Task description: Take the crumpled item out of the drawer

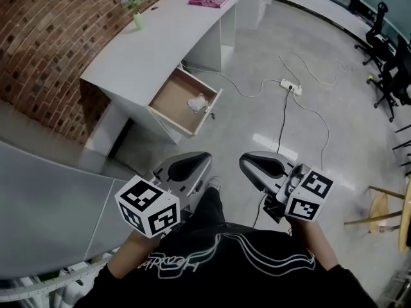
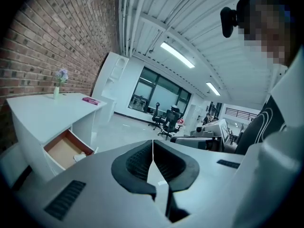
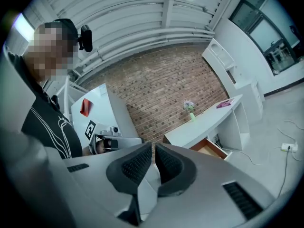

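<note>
left tool (image 2: 152, 144): in the left gripper view the two black ribbed pads (image 2: 135, 163) are pressed together along one thin seam, with nothing between them. it holds nothing and touches nothing.

right tool (image 3: 153, 148): in the right gripper view the pads (image 3: 137, 164) are drawn together, with only a thin slit at the tips and brick wall showing through it. nothing is pinched and nothing is touched.

head view: both tools sit low in the frame, side by side and close to the person's body, over the grey floor. each one's marker cube (image 1: 148, 206) faces the camera. both noses aim up-frame toward the bench (image 1: 160, 50) and are well apart from it.

task thing: the crumpled white item (image 1: 198, 102) lies inside the open drawer (image 1: 168, 101), toward the drawer's right end, on the brown bottom. the drawer is pulled out from the front of the white bench, just above the centre of the head view. the item is well apart from both tools. in the left gripper view it shows as a small pale lump at lower left.

on the bench top: a small vase of flowers (image 1: 135, 6) at the upper left and a pink book (image 1: 207, 0) at the far end. a power strip (image 1: 290, 86) with its cables lies on the floor at the upper right.
</note>
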The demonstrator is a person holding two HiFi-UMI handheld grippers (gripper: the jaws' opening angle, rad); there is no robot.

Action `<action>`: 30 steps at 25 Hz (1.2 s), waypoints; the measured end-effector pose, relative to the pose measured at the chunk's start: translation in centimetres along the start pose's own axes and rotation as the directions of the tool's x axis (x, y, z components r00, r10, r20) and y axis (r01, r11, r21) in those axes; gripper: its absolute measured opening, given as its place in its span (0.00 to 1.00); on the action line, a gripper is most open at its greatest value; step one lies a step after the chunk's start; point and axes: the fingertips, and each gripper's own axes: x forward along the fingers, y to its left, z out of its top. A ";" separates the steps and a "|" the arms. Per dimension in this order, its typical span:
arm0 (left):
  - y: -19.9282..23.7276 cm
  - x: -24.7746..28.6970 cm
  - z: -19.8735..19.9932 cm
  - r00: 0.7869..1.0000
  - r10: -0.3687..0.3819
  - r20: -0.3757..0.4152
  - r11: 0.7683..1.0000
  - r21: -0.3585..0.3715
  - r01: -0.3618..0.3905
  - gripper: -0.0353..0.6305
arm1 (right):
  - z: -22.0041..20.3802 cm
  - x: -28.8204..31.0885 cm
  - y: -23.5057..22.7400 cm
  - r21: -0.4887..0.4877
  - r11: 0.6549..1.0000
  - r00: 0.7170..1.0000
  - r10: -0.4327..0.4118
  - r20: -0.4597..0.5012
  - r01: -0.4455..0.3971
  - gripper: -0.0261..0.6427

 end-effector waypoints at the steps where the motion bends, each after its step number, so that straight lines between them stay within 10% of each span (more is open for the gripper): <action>1: 2.0 0.9 0.5 1.000 0.002 -0.009 1.000 0.003 -0.002 0.09 | 0.3 1.5 -1.6 0.013 1.000 1.000 -0.008 -0.007 0.008 0.12; 16: 28.0 16.3 1.2 0.968 0.024 -0.250 1.000 -0.013 -0.028 0.09 | 1.8 18.3 -23.8 0.174 0.977 0.988 -0.098 -0.122 0.119 0.12; 30: 41.4 24.7 -4.9 0.913 0.165 -0.373 0.986 0.084 -0.144 0.20 | -1.7 22.9 -31.9 0.318 0.939 0.982 -0.080 -0.169 0.131 0.12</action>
